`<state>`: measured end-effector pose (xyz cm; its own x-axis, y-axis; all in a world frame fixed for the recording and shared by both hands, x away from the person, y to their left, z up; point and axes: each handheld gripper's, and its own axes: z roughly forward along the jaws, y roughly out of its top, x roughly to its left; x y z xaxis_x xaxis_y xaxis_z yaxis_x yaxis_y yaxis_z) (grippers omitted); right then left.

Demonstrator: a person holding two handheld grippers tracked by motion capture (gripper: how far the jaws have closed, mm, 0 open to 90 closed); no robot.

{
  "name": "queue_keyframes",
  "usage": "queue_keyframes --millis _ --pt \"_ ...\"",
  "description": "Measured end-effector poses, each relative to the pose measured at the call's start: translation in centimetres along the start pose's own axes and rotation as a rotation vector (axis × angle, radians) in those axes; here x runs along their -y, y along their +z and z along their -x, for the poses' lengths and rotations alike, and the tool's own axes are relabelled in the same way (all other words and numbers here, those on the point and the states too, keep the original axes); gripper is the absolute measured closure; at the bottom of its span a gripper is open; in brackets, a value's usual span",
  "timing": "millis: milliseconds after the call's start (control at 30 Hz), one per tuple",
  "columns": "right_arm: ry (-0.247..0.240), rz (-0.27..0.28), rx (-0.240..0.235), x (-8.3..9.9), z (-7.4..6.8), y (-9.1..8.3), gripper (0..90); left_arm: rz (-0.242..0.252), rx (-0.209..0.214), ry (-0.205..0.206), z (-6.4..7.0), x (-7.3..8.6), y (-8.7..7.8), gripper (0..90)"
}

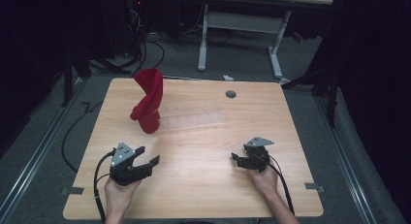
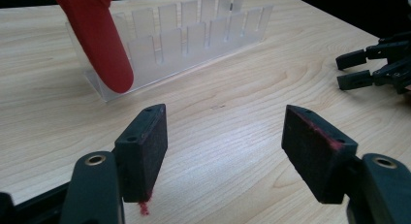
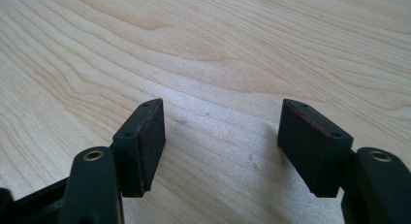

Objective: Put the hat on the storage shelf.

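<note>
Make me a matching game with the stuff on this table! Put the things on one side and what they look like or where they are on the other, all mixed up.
Things:
1. red cloth
2. clear rack
3. left gripper
4. grey round cap

Clues:
A. see-through, with rows of slots
B. set in the table near its far edge
C. draped over one end of the rack
D. open, held in a hand, holding nothing

Pairs: 1-C, 2-A, 3-D, 4-B
</note>
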<state>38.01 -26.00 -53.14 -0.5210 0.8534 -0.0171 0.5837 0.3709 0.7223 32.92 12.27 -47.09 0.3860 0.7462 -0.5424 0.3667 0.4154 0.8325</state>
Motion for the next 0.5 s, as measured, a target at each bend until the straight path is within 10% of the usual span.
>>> queue_keyframes --millis 500 --pt "0.000 -0.001 0.000 0.0 0.0 0.0 34.3 -0.033 0.010 -0.007 0.6 1.7 1.8 30.1"
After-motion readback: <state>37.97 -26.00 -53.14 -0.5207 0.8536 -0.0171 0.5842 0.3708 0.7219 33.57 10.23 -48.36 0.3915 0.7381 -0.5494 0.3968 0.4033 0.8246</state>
